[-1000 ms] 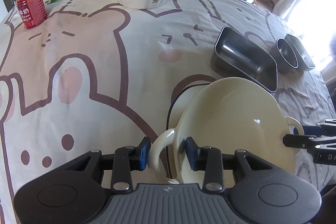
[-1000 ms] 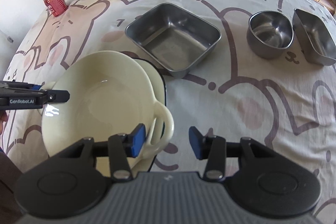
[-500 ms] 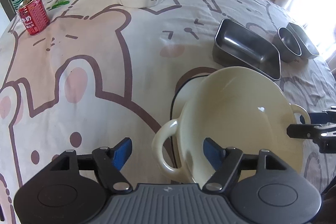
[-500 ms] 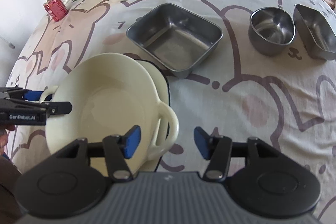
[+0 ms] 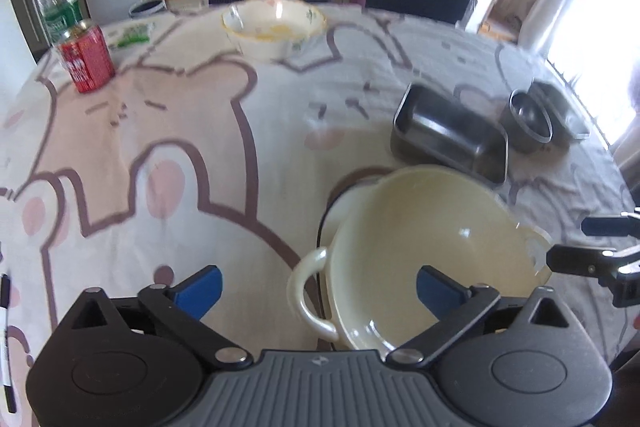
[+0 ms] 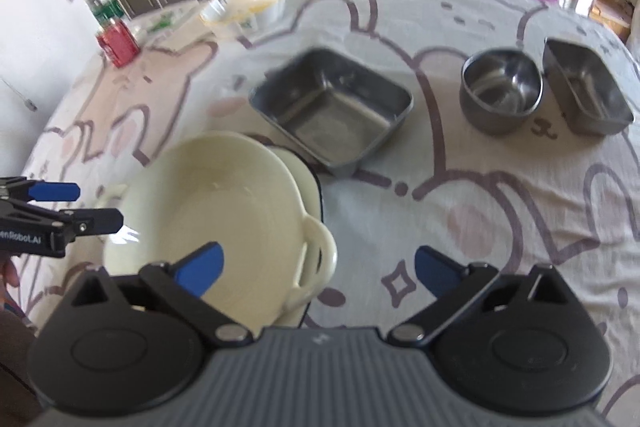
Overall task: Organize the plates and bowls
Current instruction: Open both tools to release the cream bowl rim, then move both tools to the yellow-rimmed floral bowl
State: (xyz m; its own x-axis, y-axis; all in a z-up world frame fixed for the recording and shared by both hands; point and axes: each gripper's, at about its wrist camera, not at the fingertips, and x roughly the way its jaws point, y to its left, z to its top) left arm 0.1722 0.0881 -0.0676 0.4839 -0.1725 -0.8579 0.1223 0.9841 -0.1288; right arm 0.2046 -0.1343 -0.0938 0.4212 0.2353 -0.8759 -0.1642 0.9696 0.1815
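The round bench (image 6: 500, 227) under its bear-print cloth carries the cream two-handled ceramic bowl (image 5: 432, 247), nested on a dark-rimmed cream plate (image 6: 310, 183). The left gripper (image 5: 318, 287) and right gripper (image 6: 318, 269) are held level at opposite handles, fingers spread wide, nothing gripped.

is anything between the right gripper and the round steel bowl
Nothing visible. From the right gripper, open tablecloth runs up to the round steel bowl. The cream handled bowl sits left of that line, the square steel pan too.
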